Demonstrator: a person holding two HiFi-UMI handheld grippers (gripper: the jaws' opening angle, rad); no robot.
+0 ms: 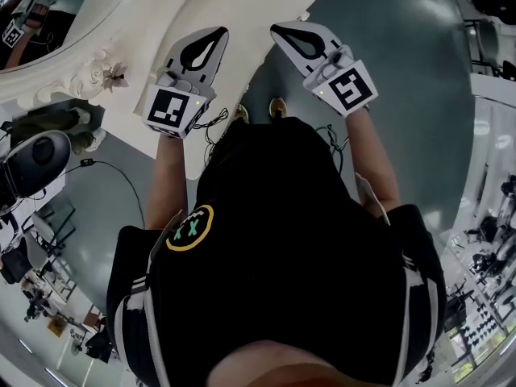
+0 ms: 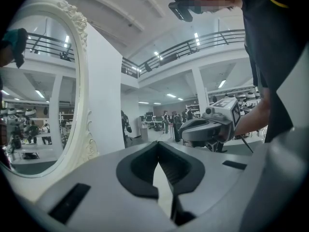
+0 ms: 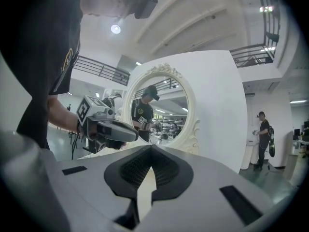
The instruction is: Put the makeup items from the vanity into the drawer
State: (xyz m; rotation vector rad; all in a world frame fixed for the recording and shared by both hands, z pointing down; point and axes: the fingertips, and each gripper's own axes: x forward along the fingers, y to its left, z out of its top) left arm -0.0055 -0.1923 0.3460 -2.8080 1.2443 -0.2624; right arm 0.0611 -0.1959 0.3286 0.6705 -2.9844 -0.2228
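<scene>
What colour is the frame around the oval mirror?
White, with carved ornament. The mirror frame shows best in the right gripper view.

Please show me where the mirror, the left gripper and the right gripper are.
mirror (image 3: 161, 108), right gripper view, on its glass.
left gripper (image 1: 218, 37), head view, at its jaw tips.
right gripper (image 1: 280, 32), head view, at its jaw tips.

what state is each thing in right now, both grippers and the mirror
left gripper, shut, nothing between its jaws
right gripper, shut, nothing between its jaws
oval mirror, standing upright
</scene>
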